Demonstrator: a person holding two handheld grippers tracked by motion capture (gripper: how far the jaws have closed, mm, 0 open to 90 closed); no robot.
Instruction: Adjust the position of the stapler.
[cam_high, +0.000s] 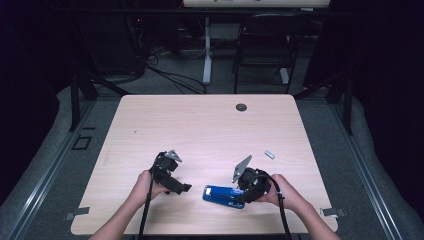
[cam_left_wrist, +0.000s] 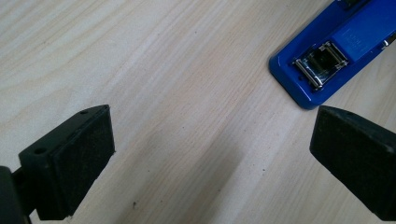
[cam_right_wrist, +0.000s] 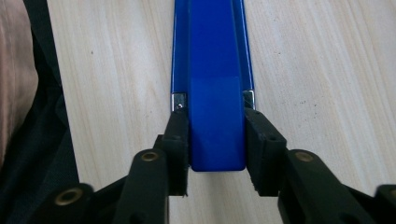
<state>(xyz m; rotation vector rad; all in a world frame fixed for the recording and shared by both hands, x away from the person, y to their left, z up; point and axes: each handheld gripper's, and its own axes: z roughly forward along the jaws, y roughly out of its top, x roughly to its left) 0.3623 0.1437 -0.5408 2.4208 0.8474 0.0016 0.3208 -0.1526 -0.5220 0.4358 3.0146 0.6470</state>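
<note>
- Tongs first: the right gripper (cam_right_wrist: 216, 140) has its two black jaws pressed against both long sides of the blue stapler (cam_right_wrist: 212, 84), clamping its rounded rear end between flat, matte pads.
- Brass-coloured pivot pins sit in the black, angular links behind those pads, seen close in the right gripper view.
- Left gripper (cam_left_wrist: 210, 158) stands wide apart, with nothing between its blocky jaws; their inner faces look rough and foam-like, their outer shells smooth hard plastic with small holes.
- Bare table shows between the left jaws, and the stapler's front end lies just beyond the right-hand jaw, apart from it.
- Stapler: glossy blue plastic, long and narrow, with a flat base wider than its smooth top arm; small shiny metal tabs show at both sides where the arm meets the base.
- In the left gripper view a square chromed anvil plate sits in the base's rounded tip (cam_left_wrist: 320, 63).
- From the high view the stapler (cam_high: 220, 195) lies flat near the table's front edge, between the two hands, with the right gripper (cam_high: 242, 196) at its right end and the left gripper (cam_high: 182, 189) near its left.
- Table (cam_high: 200, 125): pale wood-grain top with fine streaks, rounded corners and a dark round grommet (cam_high: 241, 107) near the far edge.
- A small silvery strip (cam_high: 270, 154) lies on the table's right part, well apart from the stapler.
</note>
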